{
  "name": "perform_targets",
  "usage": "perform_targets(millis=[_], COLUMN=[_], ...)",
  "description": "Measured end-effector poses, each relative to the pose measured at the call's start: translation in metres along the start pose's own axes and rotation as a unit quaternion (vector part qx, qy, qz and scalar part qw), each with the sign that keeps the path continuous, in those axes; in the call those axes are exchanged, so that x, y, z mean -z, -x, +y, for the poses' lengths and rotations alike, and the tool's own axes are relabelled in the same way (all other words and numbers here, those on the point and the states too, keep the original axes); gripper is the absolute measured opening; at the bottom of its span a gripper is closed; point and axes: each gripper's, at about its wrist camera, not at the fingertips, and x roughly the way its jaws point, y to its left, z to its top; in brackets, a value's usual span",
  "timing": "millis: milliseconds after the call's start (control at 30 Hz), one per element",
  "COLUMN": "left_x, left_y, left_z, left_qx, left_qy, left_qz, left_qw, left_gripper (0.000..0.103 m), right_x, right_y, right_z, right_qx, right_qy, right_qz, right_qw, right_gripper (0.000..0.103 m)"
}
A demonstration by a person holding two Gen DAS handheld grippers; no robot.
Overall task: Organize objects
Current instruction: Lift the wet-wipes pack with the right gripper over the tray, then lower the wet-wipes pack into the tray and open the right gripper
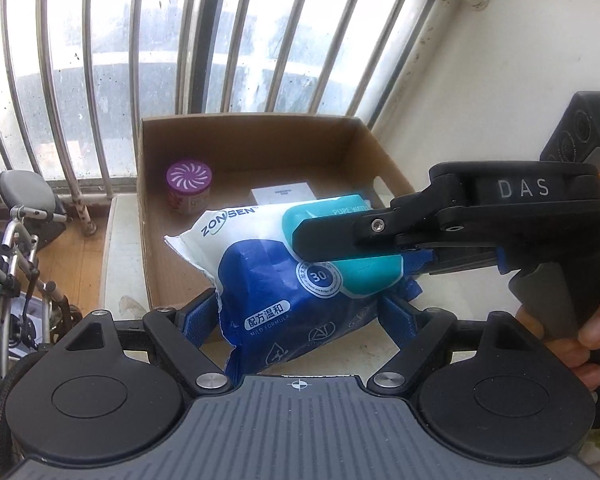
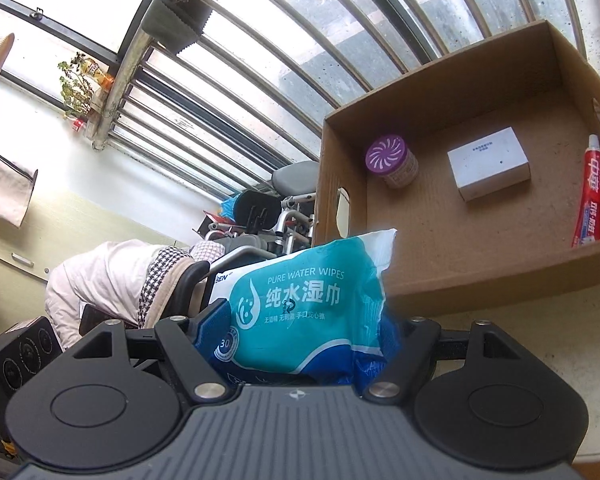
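Observation:
A blue, white and teal pack of wet wipes [image 1: 284, 280] hangs in the air just in front of an open cardboard box [image 1: 150, 216]. My left gripper [image 1: 300, 314] is shut on its lower blue half, a blue pad on each side. My right gripper [image 1: 332, 264] comes in from the right and clamps the teal upper part. In the right wrist view the pack [image 2: 308, 304] sits squeezed between my right gripper [image 2: 304, 330] fingers, with the box [image 2: 340, 168] ahead to the right. Only the left gripper's black body shows there, at the lower left.
In the box stand a purple-lidded jar [image 2: 390, 162], a small white carton [image 2: 488, 168] and a red toothpaste tube [image 2: 590, 196] against its right wall. Window bars [image 1: 228, 32] rise behind the box. A wheelchair [image 1: 16, 248] stands left; a white wall [image 1: 500, 80] is right.

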Motion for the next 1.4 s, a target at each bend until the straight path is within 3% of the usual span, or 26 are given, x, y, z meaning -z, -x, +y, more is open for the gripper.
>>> perform_targets(millis=[367, 667, 867, 1233, 1400], left_x=[-0.037, -0.046, -0.048, -0.048, -0.049], left_y=[-0.103, -0.178, -0.205, -0.203, -0.181], left_z=[0.021, 0.036, 0.043, 0.049, 0.048], left_qx=[-0.025, -0.027, -0.029, -0.032, -0.03], left_qy=[0.01, 0.026, 0.036, 0.062, 0.065], left_qz=[0.064, 0.143, 0.18, 0.183, 0.132], left_qw=[0.9976, 0.989, 0.9825, 0.9806, 0.9887], left_gripper=[0.084, 0.084, 0.085, 0.086, 0.086], right_x=[-0.061, -0.081, -0.086, -0.092, -0.089], right_y=[-0.066, -0.115, -0.137, -0.147, -0.137], right_z=[-0.075, -0.14, -0.169, -0.175, -0.17], right_qx=[-0.005, 0.01, 0.017, 0.033, 0.055], right_qy=[-0.033, -0.081, -0.109, -0.119, -0.106], right_qz=[0.039, 0.08, 0.101, 0.137, 0.121], right_qw=[0.999, 0.993, 0.989, 0.983, 0.985], right_gripper=[0.077, 0.077, 0.077, 0.079, 0.089])
